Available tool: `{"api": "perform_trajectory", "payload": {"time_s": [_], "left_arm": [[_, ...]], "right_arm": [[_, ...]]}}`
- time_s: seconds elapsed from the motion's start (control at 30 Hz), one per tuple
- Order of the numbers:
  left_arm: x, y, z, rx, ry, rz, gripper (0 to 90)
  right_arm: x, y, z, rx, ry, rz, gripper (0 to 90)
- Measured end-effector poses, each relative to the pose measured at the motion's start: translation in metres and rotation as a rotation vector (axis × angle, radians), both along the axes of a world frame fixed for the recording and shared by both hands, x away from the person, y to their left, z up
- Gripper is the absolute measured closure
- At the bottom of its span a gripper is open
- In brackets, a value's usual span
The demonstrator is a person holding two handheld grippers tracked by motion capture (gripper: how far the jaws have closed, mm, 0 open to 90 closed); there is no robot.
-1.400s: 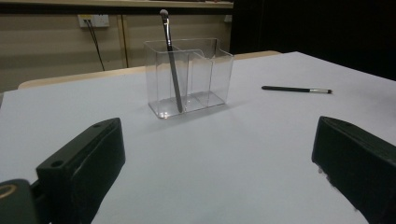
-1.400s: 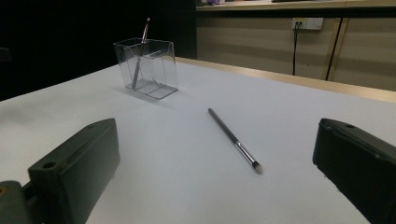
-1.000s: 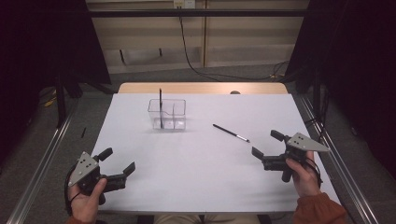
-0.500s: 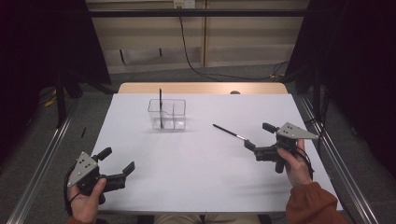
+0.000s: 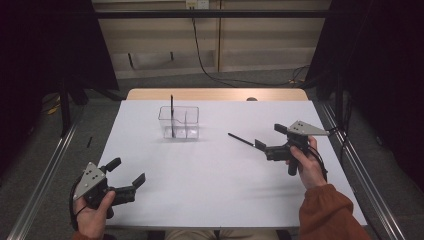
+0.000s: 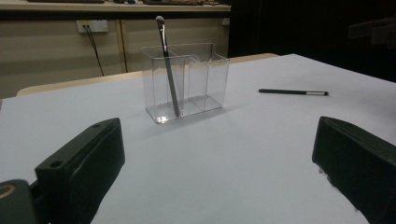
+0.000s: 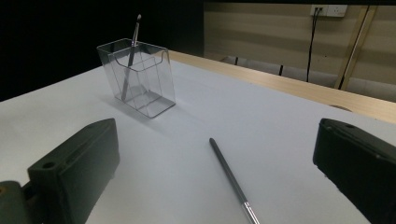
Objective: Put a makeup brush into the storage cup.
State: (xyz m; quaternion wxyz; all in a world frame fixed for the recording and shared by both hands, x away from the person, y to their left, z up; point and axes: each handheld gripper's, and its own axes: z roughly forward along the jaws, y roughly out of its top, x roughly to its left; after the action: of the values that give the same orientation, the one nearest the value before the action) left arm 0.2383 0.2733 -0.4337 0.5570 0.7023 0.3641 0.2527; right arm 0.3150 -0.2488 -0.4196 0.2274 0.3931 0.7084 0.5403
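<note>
The room was dim, its sides nearly black. Soft overhead light fell on the white desk (image 5: 215,170), leaving faint shadows. The clear box (image 6: 187,79) glinted slightly. Close jaws looked blurred in both gripper views.

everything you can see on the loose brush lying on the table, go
The loose brush is a slim dark stick with a silvery metal band near one end; its tip is cut off in the right gripper view. It lies flat on the white table, apart from the clear organizer. The open right gripper sits close by its near end, not touching it.
</note>
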Motion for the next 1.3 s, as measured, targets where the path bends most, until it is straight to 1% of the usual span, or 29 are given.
{"api": "perform_trajectory", "payload": {"time_s": [0.17, 0.23, 0.3, 0.4, 0.43, 0.47, 0.5, 0.53, 0.57, 0.6, 0.63, 0.7, 0.73, 0.87, 0.9, 0.97, 1.03, 1.1, 1.13, 1.23, 1.27, 1.3], "left_arm": [[0.001, 0.001, -0.001, 0.002, 0.003, -0.001, 2.5], [0.001, 0.001, -0.001, 0.004, 0.004, 0.002, 2.5], [0.001, 0.001, -0.001, -0.003, 0.007, 0.004, 2.5], [0.001, 0.001, -0.001, -0.001, 0.005, 0.000, 2.5], [0.001, 0.001, -0.001, -0.004, 0.008, -0.001, 2.5], [0.001, 0.000, -0.001, 0.003, 0.000, 0.001, 2.5], [0.002, 0.000, -0.002, 0.000, 0.000, -0.008, 2.5], [0.002, -0.001, -0.002, 0.005, 0.002, -0.013, 2.5], [0.002, -0.002, -0.002, 0.019, -0.001, -0.014, 2.4], [0.002, -0.003, -0.002, 0.011, 0.004, -0.020, 2.5], [0.003, -0.003, -0.002, 0.012, 0.004, -0.023, 2.4], [0.003, -0.002, -0.002, 0.012, 0.004, -0.023, 2.5], [0.003, -0.002, -0.002, 0.004, 0.005, -0.016, 2.5], [0.004, -0.001, -0.003, 0.006, 0.006, -0.011, 2.5], [0.004, -0.001, -0.003, 0.008, 0.007, -0.010, 2.5], [0.004, -0.001, -0.003, 0.013, 0.007, -0.015, 2.4], [0.004, -0.001, -0.003, 0.015, 0.012, -0.024, 2.4], [0.004, 0.000, -0.003, 0.017, 0.009, -0.022, 2.4], [0.004, 0.000, -0.003, 0.016, 0.010, -0.018, 2.5], [0.004, 0.002, -0.003, 0.010, 0.011, -0.005, 2.5], [0.004, 0.002, -0.003, 0.011, 0.012, -0.003, 2.5], [0.004, 0.002, -0.003, 0.012, 0.011, -0.001, 2.5]], "right_arm": [[0.010, 0.003, 0.004, -0.039, 0.009, 0.012, 0.1], [0.014, 0.003, 0.006, -0.046, 0.009, 0.006, 0.2], [0.019, 0.001, 0.007, -0.061, 0.017, 0.005, 0.4], [0.026, 0.000, 0.008, -0.075, 0.031, -0.003, 0.7], [0.028, 0.000, 0.008, -0.081, 0.035, 0.002, 0.7], [0.029, 0.000, 0.008, -0.083, 0.036, 0.002, 1.0], [0.031, 0.000, 0.008, -0.082, 0.039, 0.002, 1.2], [0.032, 0.000, 0.007, -0.084, 0.044, 0.006, 1.3], [0.034, 0.000, 0.005, -0.090, 0.047, 0.008, 1.6], [0.036, 0.001, 0.004, -0.097, 0.055, 0.014, 1.6], [0.038, 0.001, 0.003, -0.111, 0.057, 0.020, 1.7], [0.040, 0.003, 0.002, -0.123, 0.055, 0.019, 1.7], [0.042, 0.003, 0.003, -0.129, 0.054, 0.020, 1.8], [0.048, 0.006, 0.006, -0.141, 0.039, 0.018, 2.1], [0.050, 0.007, 0.007, -0.150, 0.045, 0.027, 2.2], [0.055, 0.006, 0.011, -0.169, 0.082, 0.051, 2.2], [0.059, 0.005, 0.015, -0.182, 0.107, 0.067, 2.3], [0.063, 0.005, 0.019, -0.229, 0.126, 0.065, 4.2], [0.064, 0.005, 0.019, -0.238, 0.139, 0.075, 3.9], [0.068, 0.007, 0.020, -0.286, 0.182, 0.104, 4.7], [0.069, 0.008, 0.020, -0.300, 0.189, 0.104, 5.1], [0.070, 0.009, 0.020, -0.323, 0.197, 0.105, 7.5]]}}
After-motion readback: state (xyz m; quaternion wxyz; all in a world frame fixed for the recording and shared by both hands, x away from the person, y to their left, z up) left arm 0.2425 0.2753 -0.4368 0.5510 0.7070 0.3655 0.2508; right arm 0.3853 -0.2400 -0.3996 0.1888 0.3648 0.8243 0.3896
